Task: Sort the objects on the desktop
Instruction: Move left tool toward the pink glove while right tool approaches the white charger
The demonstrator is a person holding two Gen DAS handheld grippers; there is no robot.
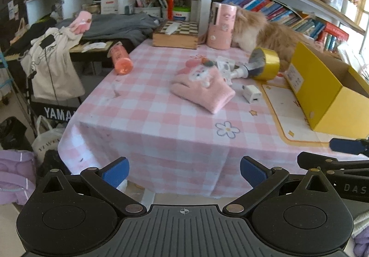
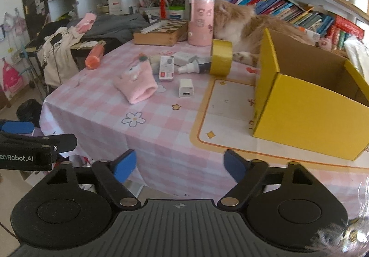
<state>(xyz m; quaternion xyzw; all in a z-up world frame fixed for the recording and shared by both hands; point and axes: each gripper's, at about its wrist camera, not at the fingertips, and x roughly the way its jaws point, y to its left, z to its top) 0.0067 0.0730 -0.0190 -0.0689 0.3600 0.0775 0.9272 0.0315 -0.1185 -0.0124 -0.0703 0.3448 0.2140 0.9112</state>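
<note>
On the pink checked tablecloth (image 1: 143, 123) lie a pink plush mitten (image 1: 200, 88) (image 2: 136, 86), a white charger cube (image 1: 251, 93) (image 2: 185, 88), a yellow tape roll (image 1: 267, 63) (image 2: 221, 57), a spray bottle (image 2: 193, 66), a small white-and-red box (image 2: 166, 68) and an orange bottle on its side (image 1: 121, 61) (image 2: 94, 57). An open yellow cardboard box (image 1: 322, 88) (image 2: 306, 100) stands at the right. My left gripper (image 1: 184, 171) is open and empty, off the table's near edge. My right gripper (image 2: 180, 166) is open and empty, also at the near edge.
An orange cat (image 1: 265, 31) (image 2: 242, 24) sits behind the tape roll and yellow box. A pink cylinder holder (image 1: 221, 25) and a wooden chess box (image 1: 177, 34) stand at the back. Cluttered shelves and books line the rear. Clothes, bags and a keyboard stand fill the left.
</note>
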